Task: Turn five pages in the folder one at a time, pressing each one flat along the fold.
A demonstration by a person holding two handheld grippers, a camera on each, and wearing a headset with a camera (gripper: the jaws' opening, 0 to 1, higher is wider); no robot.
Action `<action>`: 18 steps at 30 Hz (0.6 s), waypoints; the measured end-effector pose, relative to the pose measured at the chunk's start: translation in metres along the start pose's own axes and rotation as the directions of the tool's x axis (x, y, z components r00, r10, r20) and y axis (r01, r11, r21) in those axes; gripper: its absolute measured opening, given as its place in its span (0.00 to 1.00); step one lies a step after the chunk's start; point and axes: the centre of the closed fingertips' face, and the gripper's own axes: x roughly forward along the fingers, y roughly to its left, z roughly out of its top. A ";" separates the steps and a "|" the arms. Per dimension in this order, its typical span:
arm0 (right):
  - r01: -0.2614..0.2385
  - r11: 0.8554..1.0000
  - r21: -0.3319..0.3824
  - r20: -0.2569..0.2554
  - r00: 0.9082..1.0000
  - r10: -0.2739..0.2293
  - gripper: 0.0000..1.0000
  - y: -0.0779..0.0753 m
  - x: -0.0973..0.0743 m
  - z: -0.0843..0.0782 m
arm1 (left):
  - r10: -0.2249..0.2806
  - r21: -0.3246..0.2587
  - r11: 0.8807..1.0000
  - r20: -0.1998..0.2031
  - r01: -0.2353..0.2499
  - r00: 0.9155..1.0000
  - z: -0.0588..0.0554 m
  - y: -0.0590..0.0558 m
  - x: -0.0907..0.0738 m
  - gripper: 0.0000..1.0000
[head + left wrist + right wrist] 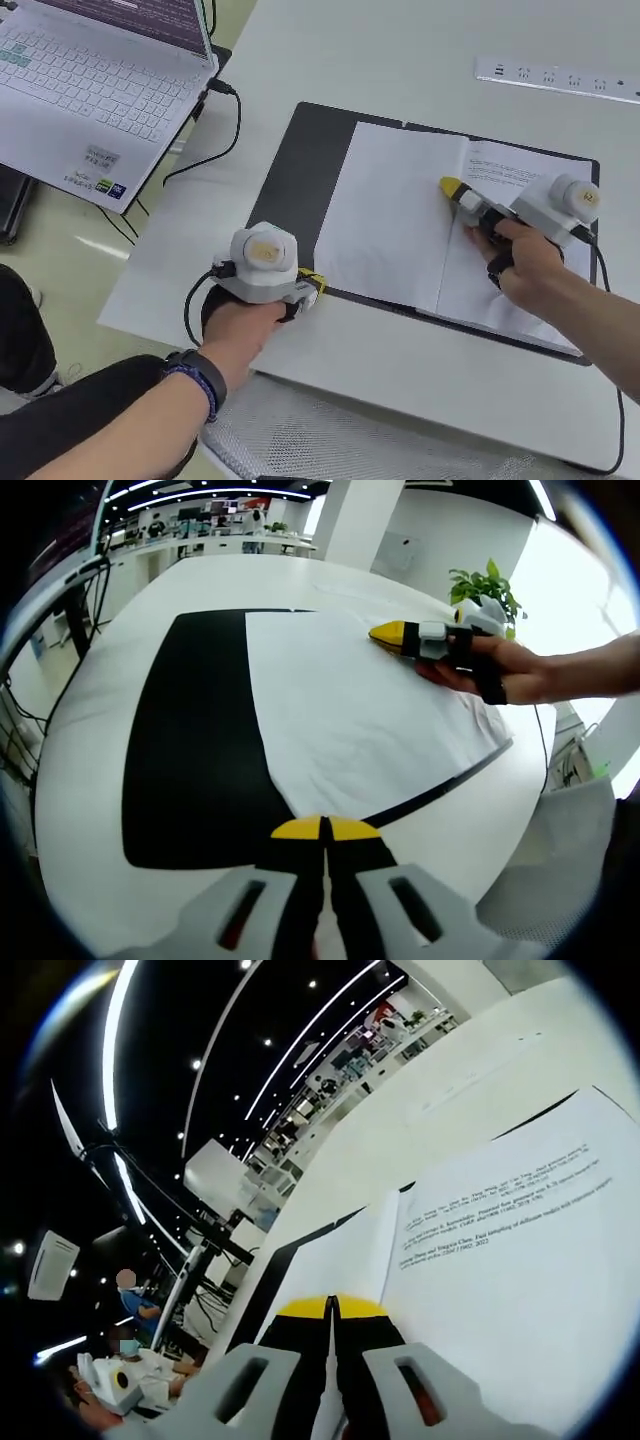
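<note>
Right hand-held gripper (pixel 452 189) clenched, the page (pixel 390 220) fold at its tip; left hand-held gripper (pixel 310 284) (clenched too), folder (pixel 300 170) edge just ahead.

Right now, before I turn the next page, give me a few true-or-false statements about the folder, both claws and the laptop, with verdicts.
1. The folder lies open on the table. True.
2. The left claw is holding up a page. False: it is shut on nothing, at the folder's near edge.
3. The right claw is shut, over the pages at the fold. True.
4. The laptop is closed. False: its lid is up and the keyboard shows.
</note>
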 end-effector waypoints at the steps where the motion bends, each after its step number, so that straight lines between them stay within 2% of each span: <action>1: 0.012 1.000 0.003 0.010 1.000 -0.012 0.00 -0.011 0.006 0.005 | 0.000 0.000 1.000 0.001 0.000 1.000 0.000 0.000 0.000 0.00; 4: 0.026 1.000 0.018 0.033 0.999 -0.026 0.00 -0.018 0.010 0.011 | 0.000 -0.001 1.000 0.005 0.000 1.000 0.000 0.000 -0.001 0.00; 18: 0.064 0.997 0.037 0.113 0.991 -0.068 0.00 -0.023 0.024 0.032 | -0.007 0.037 0.999 -0.008 0.007 1.000 0.001 -0.001 0.000 0.00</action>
